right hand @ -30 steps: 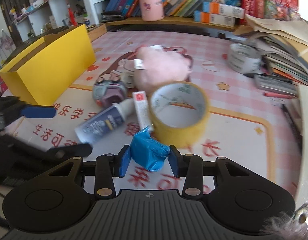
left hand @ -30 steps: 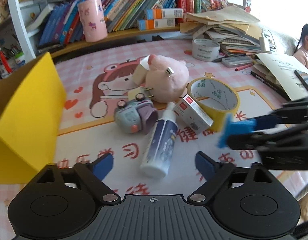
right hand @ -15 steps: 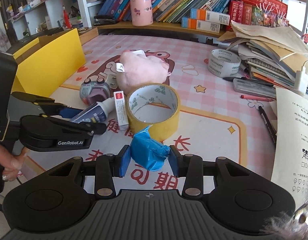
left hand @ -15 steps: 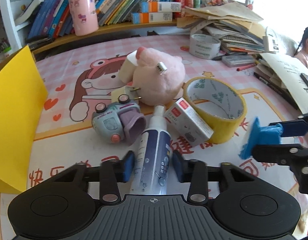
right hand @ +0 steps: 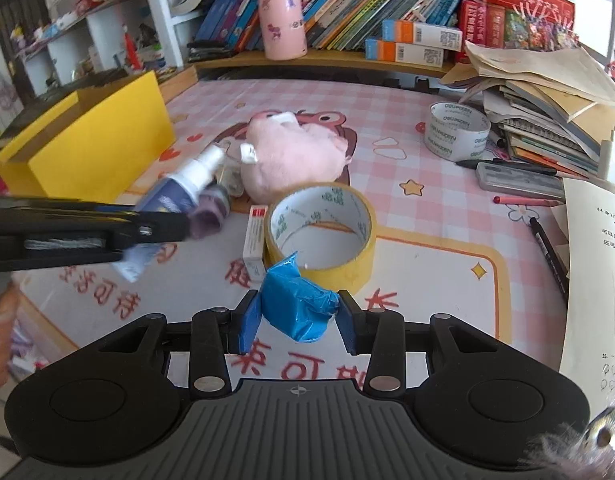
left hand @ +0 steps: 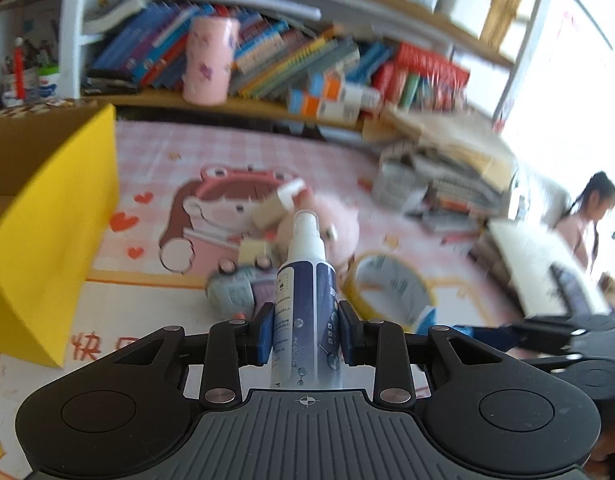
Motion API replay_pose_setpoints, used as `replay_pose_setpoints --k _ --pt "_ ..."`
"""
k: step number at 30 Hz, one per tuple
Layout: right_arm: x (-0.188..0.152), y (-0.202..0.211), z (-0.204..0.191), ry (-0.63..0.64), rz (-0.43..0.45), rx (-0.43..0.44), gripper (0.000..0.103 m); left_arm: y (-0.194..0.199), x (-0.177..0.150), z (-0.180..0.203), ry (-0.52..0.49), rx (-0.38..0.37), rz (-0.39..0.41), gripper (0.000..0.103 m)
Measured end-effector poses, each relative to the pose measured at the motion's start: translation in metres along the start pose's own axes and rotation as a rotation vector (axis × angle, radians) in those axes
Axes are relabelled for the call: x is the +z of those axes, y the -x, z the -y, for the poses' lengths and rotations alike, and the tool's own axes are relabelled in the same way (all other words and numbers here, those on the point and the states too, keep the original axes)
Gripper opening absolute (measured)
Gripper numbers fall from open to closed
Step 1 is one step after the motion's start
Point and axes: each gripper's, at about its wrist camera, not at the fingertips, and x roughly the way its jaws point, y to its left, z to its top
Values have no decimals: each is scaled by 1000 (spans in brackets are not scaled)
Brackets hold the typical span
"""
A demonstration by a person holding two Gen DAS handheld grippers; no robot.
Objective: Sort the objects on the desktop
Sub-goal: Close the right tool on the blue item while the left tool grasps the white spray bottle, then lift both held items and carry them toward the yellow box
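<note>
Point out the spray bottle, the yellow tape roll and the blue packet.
spray bottle (left hand: pixel 305 304), left wrist view, on its blue-and-white label.
yellow tape roll (right hand: pixel 363 268), right wrist view, on its outer yellow wall.
blue packet (right hand: pixel 297 308), right wrist view, on its crinkled front.

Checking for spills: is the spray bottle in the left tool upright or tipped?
Tipped: the spray bottle slants in the left tool, nozzle up and away.

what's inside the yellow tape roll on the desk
Nothing lies inside the yellow tape roll: only the patterned desk mat shows through its hole. The near part of the hole is hidden by the roll's own wall and the blue packet in the right gripper.
</note>
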Motion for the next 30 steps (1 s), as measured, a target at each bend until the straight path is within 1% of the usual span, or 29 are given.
replay_pose_setpoints --k 3,5,9,15,20,25,30 --pt "5 6 -7 -35 33 -5 37 20 2 -12 13 -14 33 31" --pt "5 10 -16 -30 56 -24 37 31 0 -18 4 -11 34 31" --pt "5 15 -34 -41 75 -47 37 45 -7 -29 -21 -12 19 31" --pt "0 21 -69 -32 96 -56 37 72 -12 -52 -29 -18 45 31" --pt "-5 31 -96 -25 133 -78 37 90 -16 -65 -53 -40 54 31" --pt "-12 39 -114 -68 150 -103 37 108 -28 -76 -89 -62 61 31" --pt "-23 43 -136 -91 151 -106 37 128 -45 -92 -100 -65 70 31"
